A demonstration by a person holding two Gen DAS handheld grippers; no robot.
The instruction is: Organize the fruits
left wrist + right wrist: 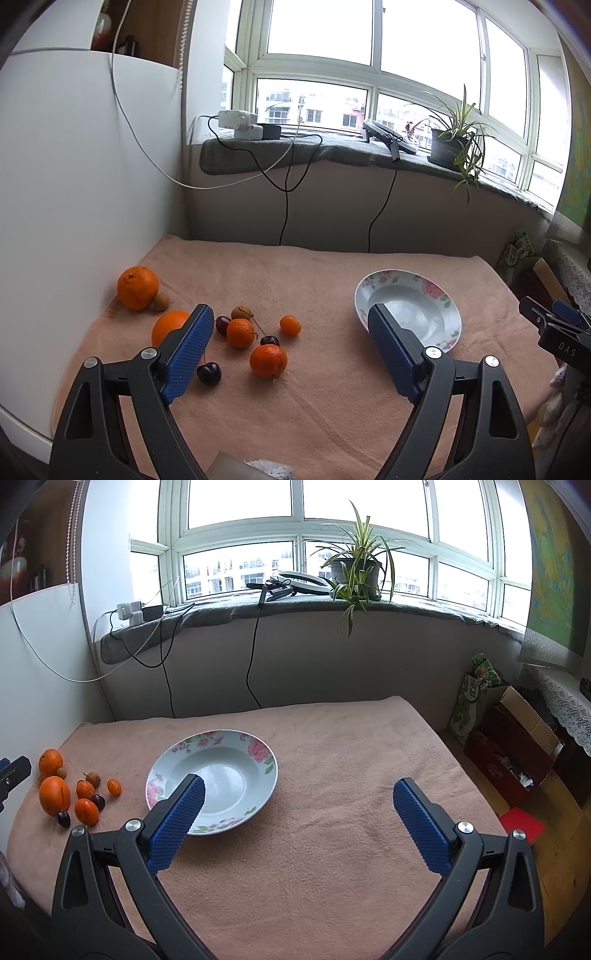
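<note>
A floral plate (439,295) (221,738) lies empty on the pink towel (314,406) (332,849). Fruit lies at the left: a large orange (137,287) (50,762), a second orange (168,326) (54,795), several small tangerines (268,361) (86,811), cherries (209,373) (63,818) and brown longans (161,301) (93,777). My left gripper (291,328) is open above the towel, just short of the fruit. My right gripper (295,797) is open and empty, its left finger over the plate's near rim.
A white panel (74,184) walls the left side. The windowsill behind holds a potted plant (456,140) (356,568), chargers (240,123) and hanging cables. Cardboard boxes (513,753) stand on the floor right of the table.
</note>
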